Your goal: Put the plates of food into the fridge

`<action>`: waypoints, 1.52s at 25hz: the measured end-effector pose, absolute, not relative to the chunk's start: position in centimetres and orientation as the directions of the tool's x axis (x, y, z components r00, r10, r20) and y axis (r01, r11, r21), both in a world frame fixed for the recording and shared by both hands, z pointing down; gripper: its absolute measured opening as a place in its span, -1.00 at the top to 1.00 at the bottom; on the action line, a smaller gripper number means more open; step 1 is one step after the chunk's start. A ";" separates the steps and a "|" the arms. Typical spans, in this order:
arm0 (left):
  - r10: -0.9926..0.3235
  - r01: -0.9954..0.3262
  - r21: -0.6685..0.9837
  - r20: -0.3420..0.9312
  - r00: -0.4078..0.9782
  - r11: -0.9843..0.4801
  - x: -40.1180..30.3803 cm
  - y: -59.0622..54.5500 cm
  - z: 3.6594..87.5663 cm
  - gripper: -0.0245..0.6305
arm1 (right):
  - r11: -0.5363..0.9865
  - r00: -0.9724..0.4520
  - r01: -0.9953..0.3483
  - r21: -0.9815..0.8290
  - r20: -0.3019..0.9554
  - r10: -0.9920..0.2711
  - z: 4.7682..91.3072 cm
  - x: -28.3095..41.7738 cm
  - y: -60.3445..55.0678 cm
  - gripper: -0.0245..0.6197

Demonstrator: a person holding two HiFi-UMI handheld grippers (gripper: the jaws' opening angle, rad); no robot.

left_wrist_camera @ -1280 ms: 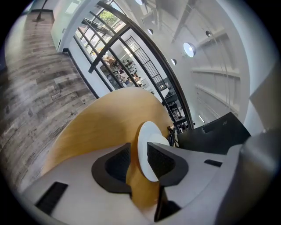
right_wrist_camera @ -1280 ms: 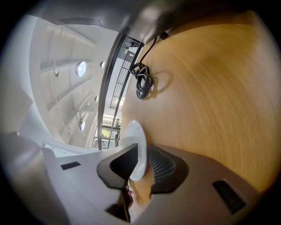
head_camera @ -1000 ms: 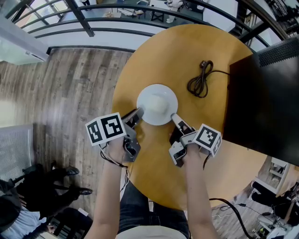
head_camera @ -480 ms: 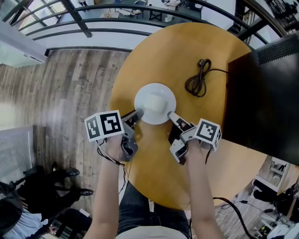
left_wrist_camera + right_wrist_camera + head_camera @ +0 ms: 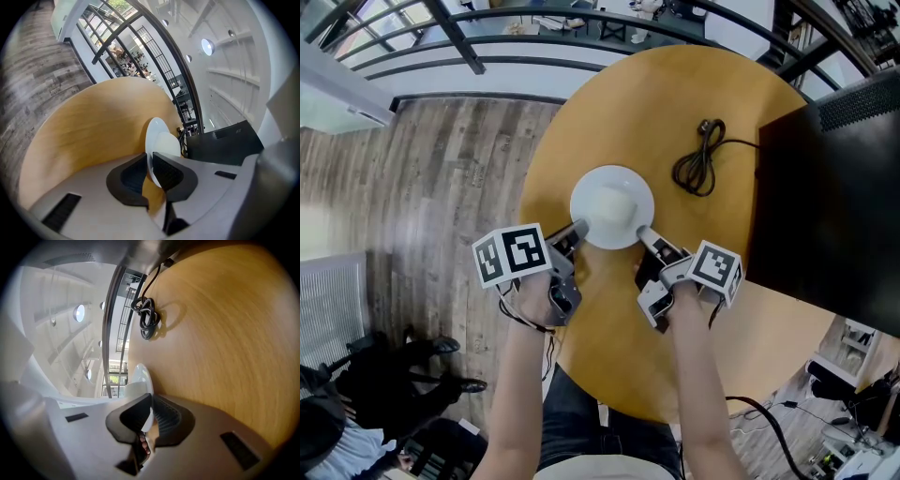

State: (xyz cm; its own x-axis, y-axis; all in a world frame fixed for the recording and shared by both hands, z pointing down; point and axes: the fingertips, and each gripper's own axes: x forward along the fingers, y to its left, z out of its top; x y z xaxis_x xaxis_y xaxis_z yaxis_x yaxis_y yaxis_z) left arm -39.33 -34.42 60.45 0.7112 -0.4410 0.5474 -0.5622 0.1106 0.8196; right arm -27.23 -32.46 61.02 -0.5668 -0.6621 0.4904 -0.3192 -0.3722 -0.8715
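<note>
A white plate with a pale mound of food on it rests on the round wooden table. My left gripper is shut on the plate's near-left rim, and my right gripper is shut on its near-right rim. In the left gripper view the plate stands edge-on between the dark pads of the left gripper. The right gripper view shows the plate's rim pinched between the pads of the right gripper.
A coiled black cable lies on the table beyond the plate, also seen as the cable in the right gripper view. A large black box stands at the table's right side. Wooden floor and a dark railing lie left and beyond.
Both grippers and the plate have shifted slightly away from me across the table; their hold on the rim is the same.
</note>
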 end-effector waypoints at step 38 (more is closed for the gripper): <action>-0.486 -0.509 0.859 0.420 0.767 -0.062 -36.1 -30.2 54.4 0.79 | -0.231 -0.467 -0.317 -0.920 0.363 -0.806 54.6 -24.1 -27.7 0.86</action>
State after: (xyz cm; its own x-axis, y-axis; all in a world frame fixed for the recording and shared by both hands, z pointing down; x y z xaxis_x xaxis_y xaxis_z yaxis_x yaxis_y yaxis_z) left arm -36.14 -30.15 54.41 0.7668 -0.4856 0.4198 -0.5091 -0.0617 0.8585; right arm -24.09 -27.69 54.62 -0.4674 -0.8059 0.3634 -0.3170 -0.2310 -0.9199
